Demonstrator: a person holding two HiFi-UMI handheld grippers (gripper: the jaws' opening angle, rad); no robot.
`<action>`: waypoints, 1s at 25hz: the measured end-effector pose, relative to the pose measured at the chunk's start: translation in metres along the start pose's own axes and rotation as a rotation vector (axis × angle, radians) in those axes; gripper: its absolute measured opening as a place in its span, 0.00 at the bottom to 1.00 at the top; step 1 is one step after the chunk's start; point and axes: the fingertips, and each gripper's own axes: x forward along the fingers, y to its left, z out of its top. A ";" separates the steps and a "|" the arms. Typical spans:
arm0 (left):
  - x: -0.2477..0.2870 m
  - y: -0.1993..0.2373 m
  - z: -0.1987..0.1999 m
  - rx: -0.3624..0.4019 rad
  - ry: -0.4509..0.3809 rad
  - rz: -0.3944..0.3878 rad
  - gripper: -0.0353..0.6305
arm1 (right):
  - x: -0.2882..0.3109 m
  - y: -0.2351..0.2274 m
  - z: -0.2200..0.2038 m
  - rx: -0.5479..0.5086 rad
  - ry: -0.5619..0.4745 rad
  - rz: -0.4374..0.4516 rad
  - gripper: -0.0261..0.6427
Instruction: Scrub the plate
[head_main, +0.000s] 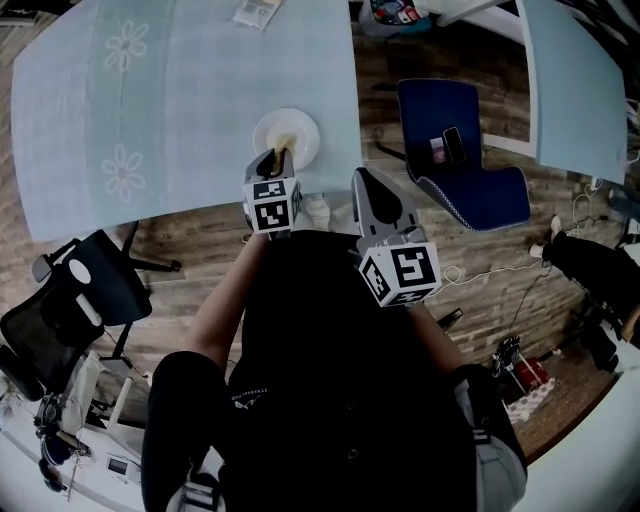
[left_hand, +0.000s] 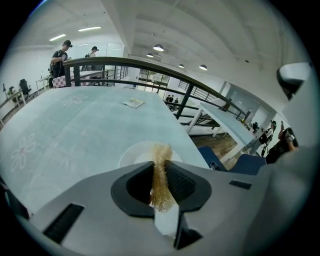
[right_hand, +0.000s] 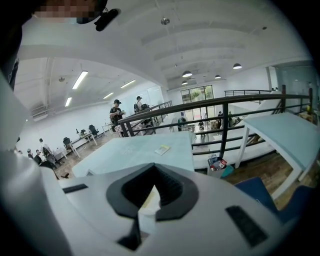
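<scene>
Left gripper: jaws clenched on a golden, stringy wire scourer, its tuft poking forward to meet the round white plate. The plate sits at the near edge of the pale blue tabletop (easy reach). Right gripper: jaws closed, empty, held back, likely idle.

This is a big open-plan office on a raised level. A black railing borders it. Long worktops carry pale blue cloths, a black office chair stands on wood flooring, and people stand under strip lights.
</scene>
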 end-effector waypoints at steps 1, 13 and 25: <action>0.001 -0.005 -0.002 -0.007 0.004 0.001 0.16 | -0.002 -0.004 0.000 0.002 0.003 0.006 0.05; 0.021 -0.037 -0.022 -0.057 0.036 0.078 0.16 | -0.012 -0.034 -0.005 -0.012 0.033 0.086 0.05; 0.033 -0.033 -0.022 -0.020 0.044 0.095 0.16 | -0.020 -0.045 -0.009 -0.007 0.034 0.058 0.05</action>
